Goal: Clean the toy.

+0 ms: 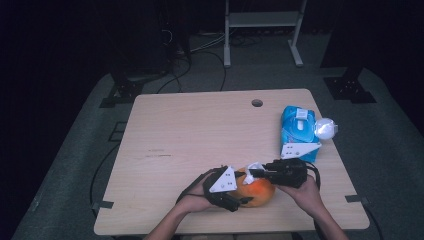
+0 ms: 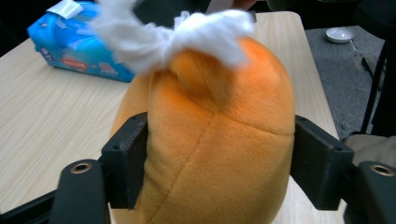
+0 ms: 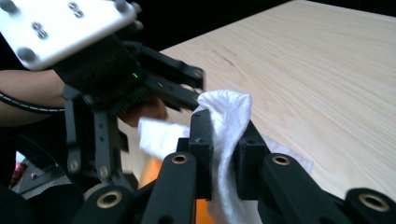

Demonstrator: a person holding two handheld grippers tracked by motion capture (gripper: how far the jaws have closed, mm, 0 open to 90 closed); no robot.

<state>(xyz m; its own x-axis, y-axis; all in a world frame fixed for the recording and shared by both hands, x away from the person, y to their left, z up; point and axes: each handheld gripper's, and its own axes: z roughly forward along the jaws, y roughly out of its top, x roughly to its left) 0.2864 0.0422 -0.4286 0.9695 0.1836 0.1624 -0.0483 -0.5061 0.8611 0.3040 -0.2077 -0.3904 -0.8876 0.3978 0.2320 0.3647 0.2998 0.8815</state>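
An orange plush toy (image 1: pixel 259 193) lies near the table's front edge. My left gripper (image 1: pixel 241 200) is shut on it. In the left gripper view, both black jaws press into the sides of the orange plush toy (image 2: pixel 215 140). A white wipe (image 2: pixel 187 32) is bunched on top of it. My right gripper (image 3: pixel 223 140) is shut on that white wipe (image 3: pixel 226 109), which hangs between its jaws over the toy. From above, the right gripper (image 1: pixel 254 174) reaches in from the right, and the wipe (image 1: pixel 253 168) shows at its tips. The left gripper (image 3: pixel 194 88) sits just beyond it in the right gripper view.
A blue pack of wipes (image 1: pixel 298 131) lies at the table's right edge, with a white round object (image 1: pixel 325 129) beside it. There is a cable hole (image 1: pixel 257 103) near the wooden table's (image 1: pixel 190 130) far edge. A shelf frame (image 1: pixel 262 30) stands on the floor behind.
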